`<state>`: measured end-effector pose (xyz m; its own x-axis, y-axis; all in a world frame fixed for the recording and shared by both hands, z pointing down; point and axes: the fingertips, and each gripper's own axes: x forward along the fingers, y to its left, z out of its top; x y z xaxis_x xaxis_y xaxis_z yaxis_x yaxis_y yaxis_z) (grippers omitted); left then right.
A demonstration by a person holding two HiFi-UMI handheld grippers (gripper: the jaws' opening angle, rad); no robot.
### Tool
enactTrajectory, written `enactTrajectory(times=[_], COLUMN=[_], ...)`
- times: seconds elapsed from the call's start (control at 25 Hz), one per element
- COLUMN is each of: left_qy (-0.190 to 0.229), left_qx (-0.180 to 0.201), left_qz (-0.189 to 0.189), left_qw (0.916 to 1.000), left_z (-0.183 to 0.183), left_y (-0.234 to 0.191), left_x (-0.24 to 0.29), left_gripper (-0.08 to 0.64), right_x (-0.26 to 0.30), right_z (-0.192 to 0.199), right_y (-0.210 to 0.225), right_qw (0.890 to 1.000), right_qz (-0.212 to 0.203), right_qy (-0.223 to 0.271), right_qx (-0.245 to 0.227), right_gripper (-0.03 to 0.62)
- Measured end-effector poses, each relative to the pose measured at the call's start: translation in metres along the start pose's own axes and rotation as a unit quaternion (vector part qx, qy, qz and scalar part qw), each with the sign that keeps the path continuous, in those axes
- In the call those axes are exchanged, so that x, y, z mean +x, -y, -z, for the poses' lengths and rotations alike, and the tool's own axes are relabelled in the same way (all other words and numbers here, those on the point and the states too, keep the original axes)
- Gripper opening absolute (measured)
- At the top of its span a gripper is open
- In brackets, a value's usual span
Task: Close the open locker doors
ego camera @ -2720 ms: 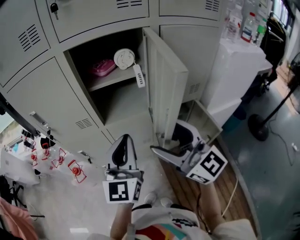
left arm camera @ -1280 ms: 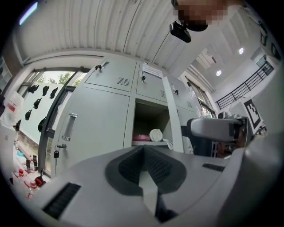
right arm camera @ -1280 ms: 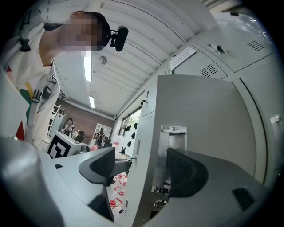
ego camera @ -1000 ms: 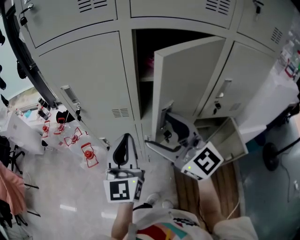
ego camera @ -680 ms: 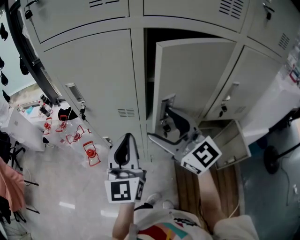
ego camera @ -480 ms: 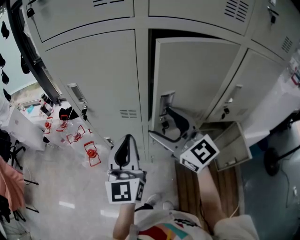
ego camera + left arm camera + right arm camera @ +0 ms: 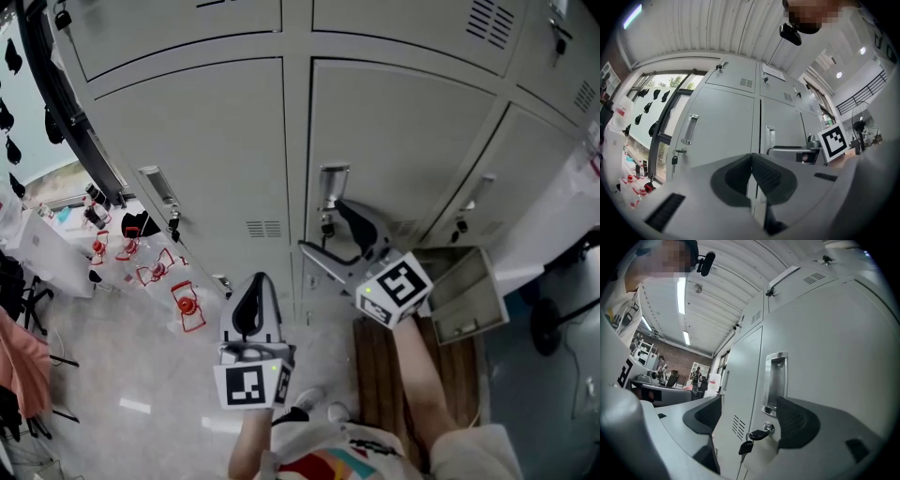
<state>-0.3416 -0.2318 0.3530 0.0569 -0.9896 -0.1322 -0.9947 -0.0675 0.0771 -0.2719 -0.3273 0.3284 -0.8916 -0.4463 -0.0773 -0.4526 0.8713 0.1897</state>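
The locker bank [image 7: 187, 141] shows its middle door [image 7: 403, 141] flush, so that push looks done. Right gripper [image 7: 323, 228], jaws wide and empty, sits by the handle [image 7: 333, 187]; left gripper [image 7: 249, 305], jaws together, hangs back. Next likely: what seems a low open door [image 7: 469, 291] at right

Pale glossy floor [image 7: 112, 394] with a wooden board strip [image 7: 375, 375] — corrugated ceiling [image 7: 708, 28], strip lights [image 7: 681, 295], a brick wall [image 7: 679, 359] far off.
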Motion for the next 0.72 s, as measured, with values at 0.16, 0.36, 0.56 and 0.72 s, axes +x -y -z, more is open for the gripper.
enactTrajectory(times=[0.16, 0.36, 0.56, 0.72], left_qy=[-0.002, -0.004, -0.005, -0.002], left_qx=[-0.003, -0.003, -0.002, -0.002], left_qz=[-0.002, 0.003, 0.004, 0.004], left_qw=[1.0000, 1.0000, 1.0000, 1.0000], left_z=[0.001, 0.002, 0.002, 0.000], left_y=[-0.004, -0.004, -0.003, -0.004], left_x=[-0.001, -0.001, -0.001, -0.001], left_gripper=[0.006, 0.006, 0.006, 0.006], right_x=[0.010, 0.015, 0.016, 0.016], right_z=[0.003, 0.009, 0.008, 0.008], right_y=[0.008, 0.009, 0.015, 0.015], right_qw=[1.000, 0.999, 0.999, 0.999], right_qz=[0.007, 0.007, 0.009, 0.014], right_qy=[-0.006, -0.032, -0.016, -0.016], right_qx=[-0.011, -0.005, -0.030, -0.029], right_gripper=[0.341, 0.341, 0.341, 0.341])
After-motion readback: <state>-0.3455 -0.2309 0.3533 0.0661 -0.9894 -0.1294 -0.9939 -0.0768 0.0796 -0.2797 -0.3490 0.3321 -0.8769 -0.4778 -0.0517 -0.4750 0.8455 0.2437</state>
